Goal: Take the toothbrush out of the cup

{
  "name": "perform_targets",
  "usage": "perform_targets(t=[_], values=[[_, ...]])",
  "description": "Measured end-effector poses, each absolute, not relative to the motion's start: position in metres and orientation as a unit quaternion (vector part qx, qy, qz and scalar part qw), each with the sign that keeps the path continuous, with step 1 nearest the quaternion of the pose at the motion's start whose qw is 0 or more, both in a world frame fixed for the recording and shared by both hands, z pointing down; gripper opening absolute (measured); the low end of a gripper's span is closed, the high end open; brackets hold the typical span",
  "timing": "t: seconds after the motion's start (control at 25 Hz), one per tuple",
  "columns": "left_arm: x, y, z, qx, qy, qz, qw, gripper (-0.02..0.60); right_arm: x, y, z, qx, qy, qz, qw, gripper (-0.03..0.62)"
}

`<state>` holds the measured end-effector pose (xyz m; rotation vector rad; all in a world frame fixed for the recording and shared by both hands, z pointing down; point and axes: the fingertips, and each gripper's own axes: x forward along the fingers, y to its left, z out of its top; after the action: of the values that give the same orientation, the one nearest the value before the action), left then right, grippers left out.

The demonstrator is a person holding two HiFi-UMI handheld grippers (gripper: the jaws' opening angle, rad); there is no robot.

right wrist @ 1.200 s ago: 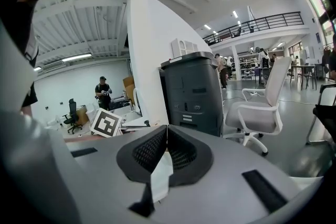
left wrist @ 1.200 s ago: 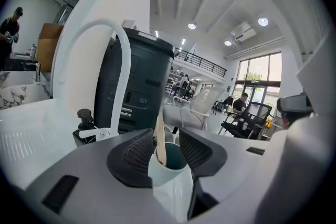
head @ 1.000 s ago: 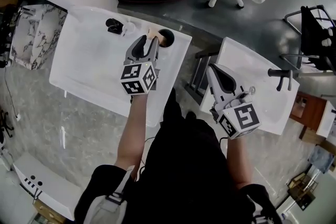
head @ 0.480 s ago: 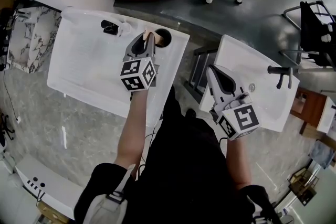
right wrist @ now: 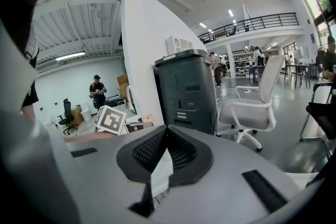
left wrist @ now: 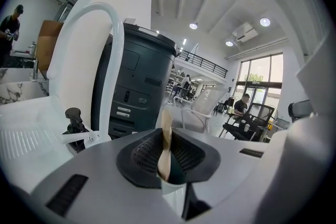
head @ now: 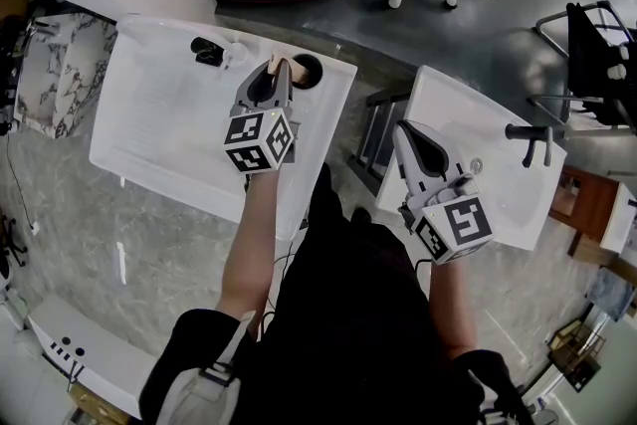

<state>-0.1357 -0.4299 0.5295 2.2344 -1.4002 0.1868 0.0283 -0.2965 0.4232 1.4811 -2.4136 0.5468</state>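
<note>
- Head view: left gripper sits at the cup, near the far edge of the white tabletop. Its fingers were spread wide a second ago and are now drawn in on the beige toothbrush. The brush is still standing in the cup, not lifted. The hand hasn't shifted.
- Left gripper view: fingers are closing with the handle upright between them. Both pads look to be touching it. The cup mouth is just below the pinch.
- Right gripper view: right gripper has its fingers clenched tip to tip, with nothing between them. It's parked over the other white surface and is not involved.
- Read: the grasp is basically made. The next move is likely a straight pull up along the handle. The cup is unheld and near the edge, so any side drag could tip it.
</note>
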Motion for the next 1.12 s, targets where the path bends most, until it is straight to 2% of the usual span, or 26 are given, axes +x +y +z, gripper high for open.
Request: perform_targets(t=[0.28, 1.12], values=[[-0.137, -0.424, 0.506, 0.823, -0.516, 0.051, 0.23, 0.057, 0.03, -0.29, 0.414, 0.51, -0.833, 0.18, 0.116, 0.031], [-0.12, -0.342, 0.385, 0.838, -0.533, -0.017, 0.119, 0.055, 0.048, -0.226, 0.367, 0.497, -0.856, 0.137, 0.047, 0.031]])
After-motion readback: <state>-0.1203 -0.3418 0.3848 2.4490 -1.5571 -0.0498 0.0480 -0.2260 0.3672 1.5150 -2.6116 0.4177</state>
